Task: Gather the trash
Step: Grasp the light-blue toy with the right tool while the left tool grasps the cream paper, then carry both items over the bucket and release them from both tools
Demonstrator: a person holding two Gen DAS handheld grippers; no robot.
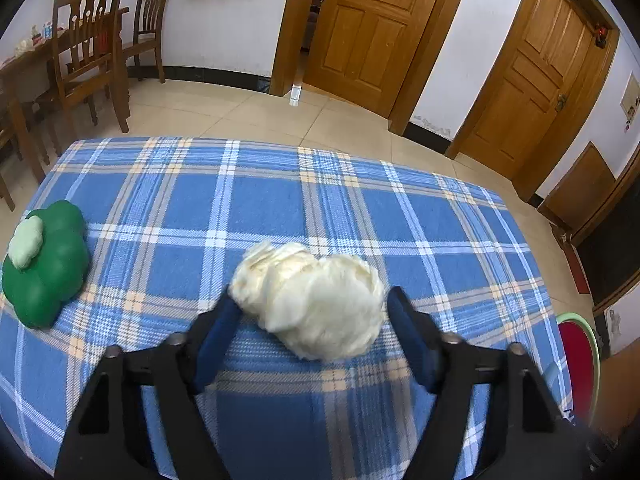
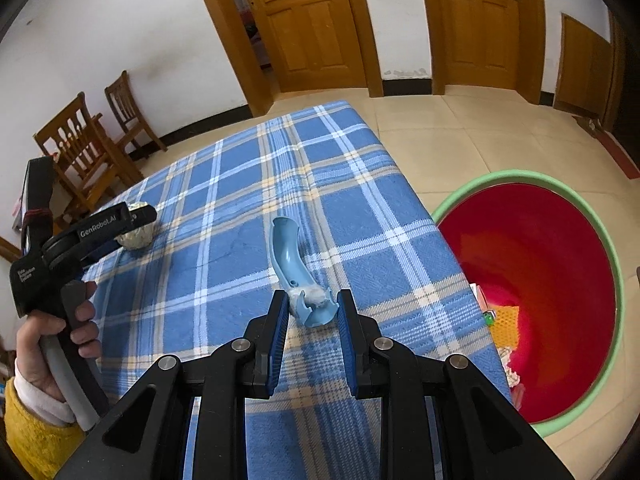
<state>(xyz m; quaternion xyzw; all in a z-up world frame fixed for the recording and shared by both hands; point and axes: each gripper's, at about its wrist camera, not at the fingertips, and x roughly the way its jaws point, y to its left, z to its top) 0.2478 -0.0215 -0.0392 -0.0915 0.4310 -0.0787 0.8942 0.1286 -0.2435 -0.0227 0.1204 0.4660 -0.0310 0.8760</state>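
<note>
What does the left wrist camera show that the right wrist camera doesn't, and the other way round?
Only the left wrist view shows the green flower-shaped toy on the cloth, and the white crumpled wad in full between the left gripper fingers. Only the right wrist view shows the light blue curved plastic piece between the right gripper fingers, the trash inside the red basin, and the hand holding the left gripper. Both show the blue plaid tablecloth, the wooden doors, the chairs and part of the basin.
</note>
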